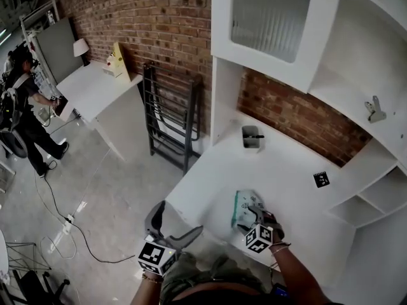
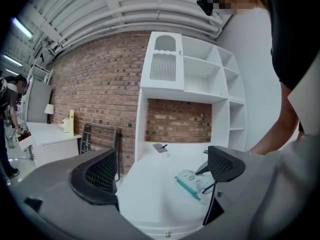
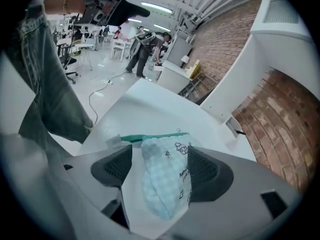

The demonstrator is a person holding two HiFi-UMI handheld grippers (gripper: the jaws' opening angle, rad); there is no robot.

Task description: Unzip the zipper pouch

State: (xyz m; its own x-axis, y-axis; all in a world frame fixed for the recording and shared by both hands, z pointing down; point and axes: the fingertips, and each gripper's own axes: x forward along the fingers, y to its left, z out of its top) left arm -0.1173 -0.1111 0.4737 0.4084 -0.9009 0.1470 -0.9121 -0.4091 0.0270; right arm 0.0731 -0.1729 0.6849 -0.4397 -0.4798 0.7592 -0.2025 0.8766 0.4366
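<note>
Pale-blue checked fabric zipper pouch [image 1: 241, 204] on white table [image 1: 216, 170], five o'clock in head view; teal zipper [image 3: 150, 137] apparently closed. Right gripper [image 3: 161, 168] straddles it, jaws half-open, unclamped; left gripper [image 2: 160, 171] gapes empty at seven o'clock. All unzipping remains.

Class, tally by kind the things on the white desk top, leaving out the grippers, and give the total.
Zipper pouch: 1
Grey holder: 1
Dark pen in the holder: 1
Black marker tag: 1
Total: 4

Pouch [image 1: 241, 203] partly behind right gripper [image 1: 254, 214]
</note>
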